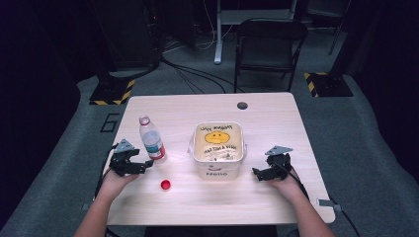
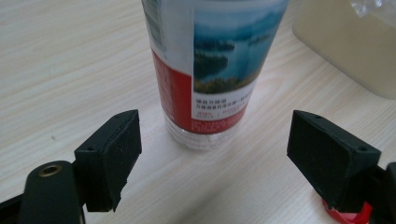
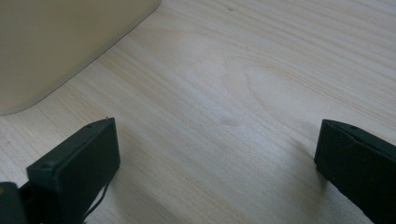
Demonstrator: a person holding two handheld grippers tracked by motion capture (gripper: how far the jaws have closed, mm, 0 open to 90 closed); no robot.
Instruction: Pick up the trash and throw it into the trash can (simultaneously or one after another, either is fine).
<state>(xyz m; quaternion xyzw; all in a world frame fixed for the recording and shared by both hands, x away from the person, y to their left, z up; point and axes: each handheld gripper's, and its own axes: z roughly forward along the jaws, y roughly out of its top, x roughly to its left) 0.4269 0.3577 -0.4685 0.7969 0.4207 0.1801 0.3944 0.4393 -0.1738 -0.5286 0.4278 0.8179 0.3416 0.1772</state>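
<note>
Left tongs (image 2: pixel 212 154) wide open, empty, lined up on uncapped bottle (image 2: pixel 210 70). Grab low on label, squeeze gently, mind red cap (image 1: pixel 166 185) nearby. Right tongs (image 3: pixel 217 168) open, empty, idle on counter (image 1: pixel 276 118).

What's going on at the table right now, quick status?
Left tool open, facing the uncapped water bottle. Right tool open, beside the cream bin. Red cap loose on table.

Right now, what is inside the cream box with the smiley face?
Inside the cream box, the smiley face print with lettering shows, plus crinkled clear plastic at the near side. What lies under that plastic is covered.
</note>
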